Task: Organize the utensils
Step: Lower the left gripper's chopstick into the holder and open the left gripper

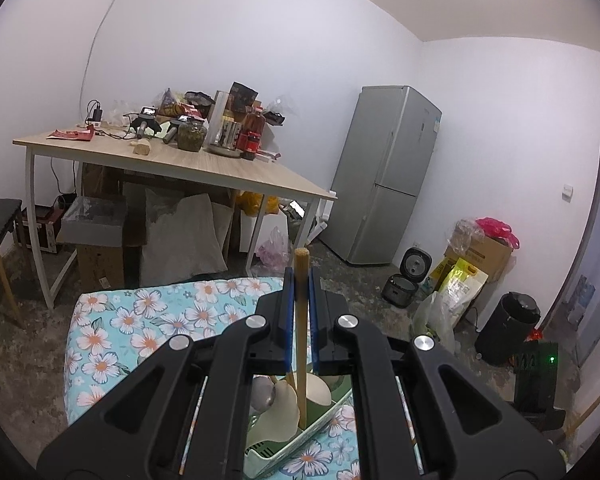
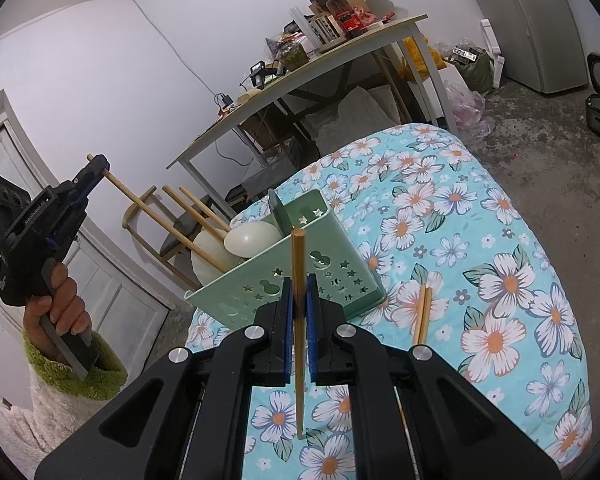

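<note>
Left of the green caddy (image 2: 300,264), the left gripper (image 2: 96,168) was clamped on a wooden-handled utensil (image 2: 160,220), the handle slanting down into the caddy's open top, likely being lowered in or steadied there. Its own wrist view showed the same handle (image 1: 301,312) pinched upright between the blue pads (image 1: 287,320), with the caddy (image 1: 300,436) directly below holding pale spoons (image 1: 276,412). Inside the caddy sat more wooden handles and a white ladle bowl (image 2: 252,240), so sorting looked partly done. Just in front of the caddy, the right gripper (image 2: 299,296) was closed on a single chopstick (image 2: 299,320), held near-vertical, probably so it could drop in tip first. Right of the caddy, two more chopsticks (image 2: 422,314) lay together on the floral cloth (image 2: 500,260), not yet collected.
</note>
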Demonstrator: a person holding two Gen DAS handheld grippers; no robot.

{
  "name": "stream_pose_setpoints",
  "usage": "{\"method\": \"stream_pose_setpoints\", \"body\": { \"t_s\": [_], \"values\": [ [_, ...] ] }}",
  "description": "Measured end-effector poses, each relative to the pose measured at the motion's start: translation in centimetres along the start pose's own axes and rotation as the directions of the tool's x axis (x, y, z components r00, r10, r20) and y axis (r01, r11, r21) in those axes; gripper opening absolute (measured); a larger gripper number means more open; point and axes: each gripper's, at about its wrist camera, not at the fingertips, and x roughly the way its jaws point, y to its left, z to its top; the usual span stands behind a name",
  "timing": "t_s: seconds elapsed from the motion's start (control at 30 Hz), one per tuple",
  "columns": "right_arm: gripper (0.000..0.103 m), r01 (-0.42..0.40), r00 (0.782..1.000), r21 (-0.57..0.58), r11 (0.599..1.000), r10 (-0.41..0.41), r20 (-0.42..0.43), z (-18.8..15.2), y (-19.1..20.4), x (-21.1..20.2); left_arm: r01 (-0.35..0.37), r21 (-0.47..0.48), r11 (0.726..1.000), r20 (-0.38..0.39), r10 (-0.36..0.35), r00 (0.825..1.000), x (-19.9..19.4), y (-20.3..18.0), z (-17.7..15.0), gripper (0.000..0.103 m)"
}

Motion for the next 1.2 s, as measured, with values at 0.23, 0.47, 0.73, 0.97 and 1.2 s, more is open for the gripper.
{"method": "stream_pose_setpoints", "body": {
  "t_s": [0.23,0.47,0.73,0.97,1.2],
  "values": [
    [0.006,0.001,1.0,-0.002,1.0,-0.001,-0.001,-0.2,0.1,-0.1,0.006,-0.003,1.0,-0.026,-0.006,1.0,0.7,0.1,-0.9,0.006],
    [0.006,-0.003,1.0,0.001,1.0,0.003,-0.004,-0.3,0.2,0.0,0.004,-0.004,1.0,-0.047,-0.004,0.999,1.2,0.1,-1.5,0.006],
    [0.006,-0.002,1.0,0.0,1.0,0.002,-0.004,-0.3,0.2,0.0,0.005,-0.002,1.0,-0.067,-0.005,0.998,1.9,0.1,-2.3,0.006],
    [0.006,-0.002,1.0,0.0,1.0,0.002,-0.004,-0.3,0.2,-0.1,0.006,0.003,1.0,-0.088,-0.006,0.996,2.4,0.0,-2.9,0.006],
    [0.006,-0.002,1.0,0.001,1.0,0.002,-0.004,-0.3,0.2,-0.1,0.006,0.002,1.0,-0.11,-0.006,0.994,2.8,0.0,-3.6,0.006]
  ]
}}
